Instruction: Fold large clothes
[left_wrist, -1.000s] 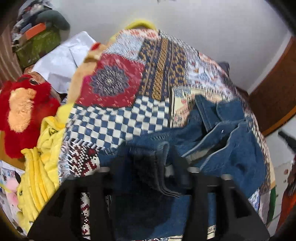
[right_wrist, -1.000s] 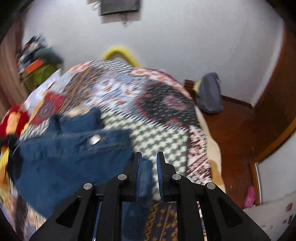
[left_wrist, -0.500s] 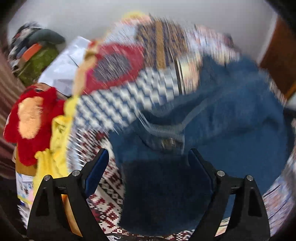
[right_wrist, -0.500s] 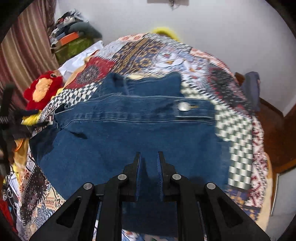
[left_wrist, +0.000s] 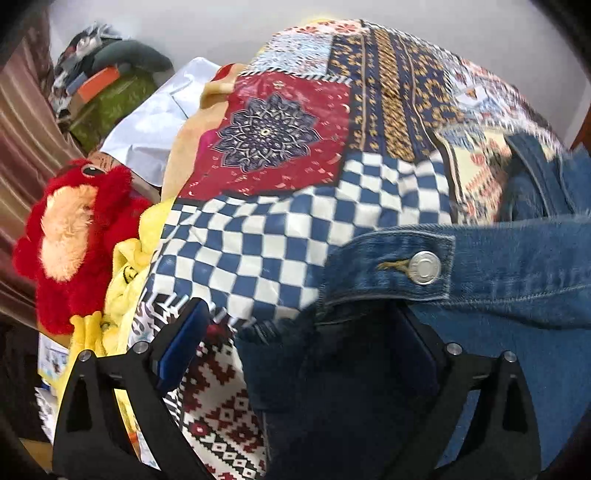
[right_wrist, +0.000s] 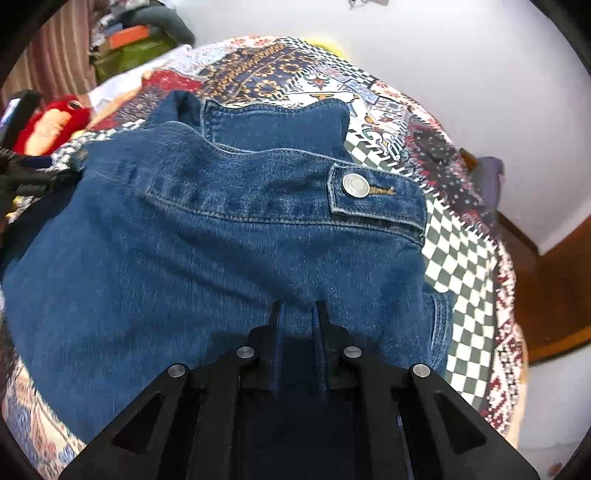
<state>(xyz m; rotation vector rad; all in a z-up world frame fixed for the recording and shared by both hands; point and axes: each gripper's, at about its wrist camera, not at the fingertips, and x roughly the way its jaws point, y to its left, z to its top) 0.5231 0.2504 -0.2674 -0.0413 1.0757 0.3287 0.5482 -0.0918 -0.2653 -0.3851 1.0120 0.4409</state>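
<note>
**Operator A:** Left wrist view, far left: a red plush toy (left_wrist: 70, 240) and a crumpled yellow garment (left_wrist: 125, 266) lie at the edge of the patchwork-patterned bedspread (left_wrist: 295, 236). The left gripper (left_wrist: 295, 339) stands with its jaws spread wide and nothing between the blue pads (left_wrist: 181, 343). The corner of the blue denim jacket (left_wrist: 480, 302), with a metal snap button (left_wrist: 425, 268) on its tab, lies between them, unclamped.

**Operator B:** Risk?

**Operator A:** The denim looks stiff and layered. Closing there could catch only the top ply, or the bedspread beneath, and drag the cover along with the fold.

**Operator B:** Right wrist view?

**Operator A:** The jacket is spread across the bedspread, collar away from the camera. The right gripper (right_wrist: 297, 314) is nearly closed, a fold of denim pinched between its fingers.

**Operator B:** Hazard?

**Operator A:** One-sided tension. Pulling with only that side held would probably skew the panel and bunch the left edge. The thick seam may also slip from so narrow a pinch.
</note>
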